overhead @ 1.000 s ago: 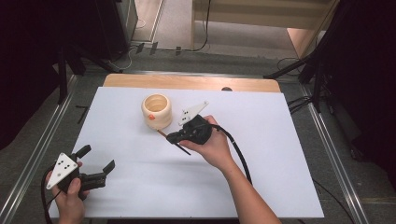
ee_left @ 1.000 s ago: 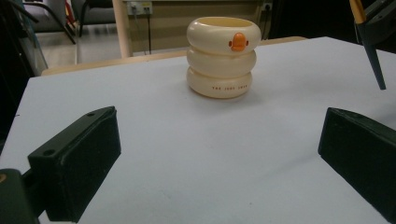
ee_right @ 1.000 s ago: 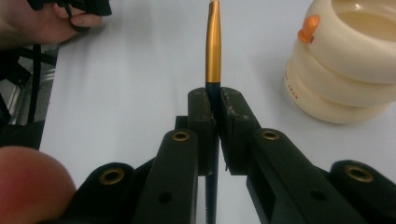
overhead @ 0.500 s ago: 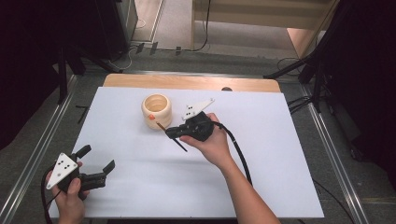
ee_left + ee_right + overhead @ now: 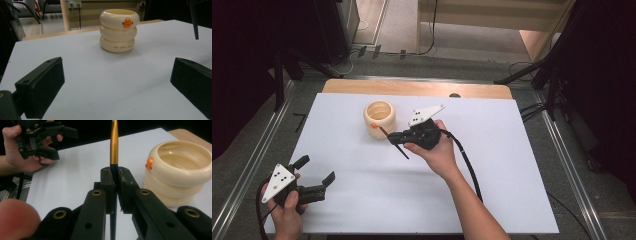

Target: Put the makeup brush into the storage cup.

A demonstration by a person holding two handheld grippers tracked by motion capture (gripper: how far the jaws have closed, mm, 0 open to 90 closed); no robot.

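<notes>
My right tool (image 5: 398,138) is clamped on a thin pen (image 5: 113,150), its dark and gold shaft pinched between the two pads and sticking out both ways. The pen's far end sits just beside the cream cup (image 5: 379,117), near the orange duck bill on its side. The cup stands upright on the white tabletop (image 5: 492,170). My left tool (image 5: 314,175) rests near the front left corner, jaws wide apart with nothing between them, well apart from the cup.

Lab recording rig: white table (image 5: 362,200), metal frame rails (image 5: 252,165), floor cables (image 5: 532,107).
</notes>
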